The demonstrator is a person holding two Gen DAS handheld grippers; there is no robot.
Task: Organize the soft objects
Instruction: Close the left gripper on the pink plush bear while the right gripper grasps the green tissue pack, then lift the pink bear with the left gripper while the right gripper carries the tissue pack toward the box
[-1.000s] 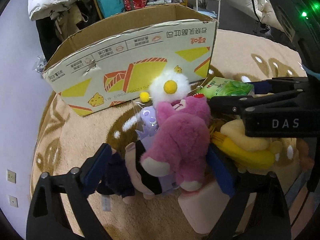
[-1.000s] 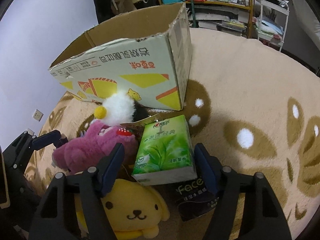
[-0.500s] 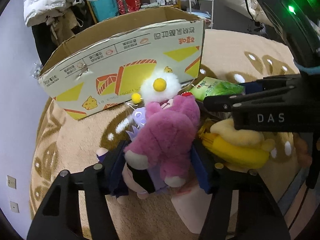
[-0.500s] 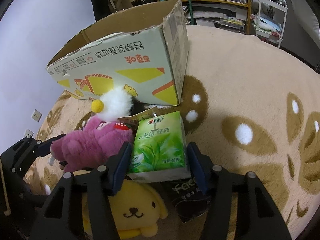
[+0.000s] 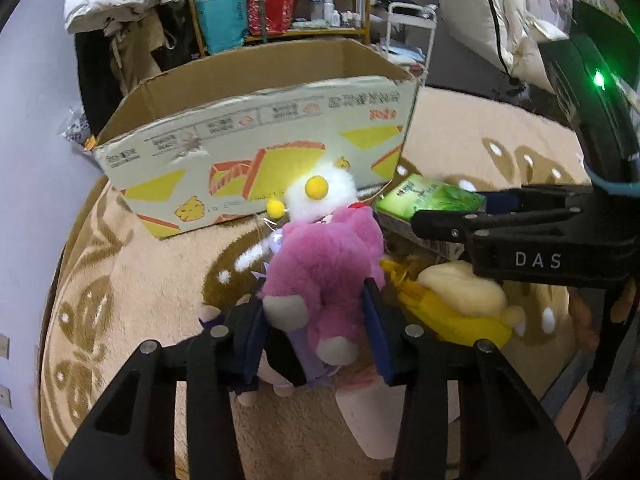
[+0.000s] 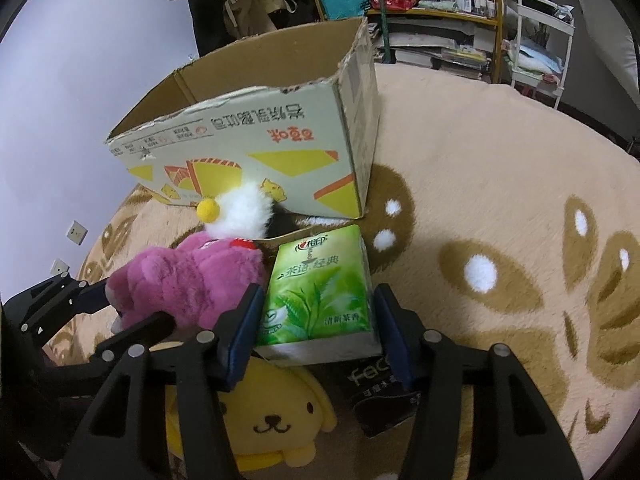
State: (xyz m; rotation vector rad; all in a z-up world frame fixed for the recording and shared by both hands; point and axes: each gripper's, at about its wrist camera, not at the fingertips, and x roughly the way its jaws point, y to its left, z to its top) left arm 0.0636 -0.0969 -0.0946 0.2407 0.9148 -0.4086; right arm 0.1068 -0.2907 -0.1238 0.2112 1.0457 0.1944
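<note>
- Now, in your left wrist view, your left gripper (image 5: 316, 334) has just been closing and its pads press the pink plush bear (image 5: 324, 264) at its lower body.
- Under the bear, a purple doll (image 5: 280, 368) is mostly hidden.
- Beyond stand the cardboard box (image 5: 256, 148) and a yellow plush (image 5: 456, 304) at right.
- In your right wrist view, your right gripper (image 6: 316, 338) clamps the green tissue pack (image 6: 320, 292) on the rug (image 6: 500, 184).
- The yellow dog plush (image 6: 276, 420) lies beneath, partly covered.
</note>
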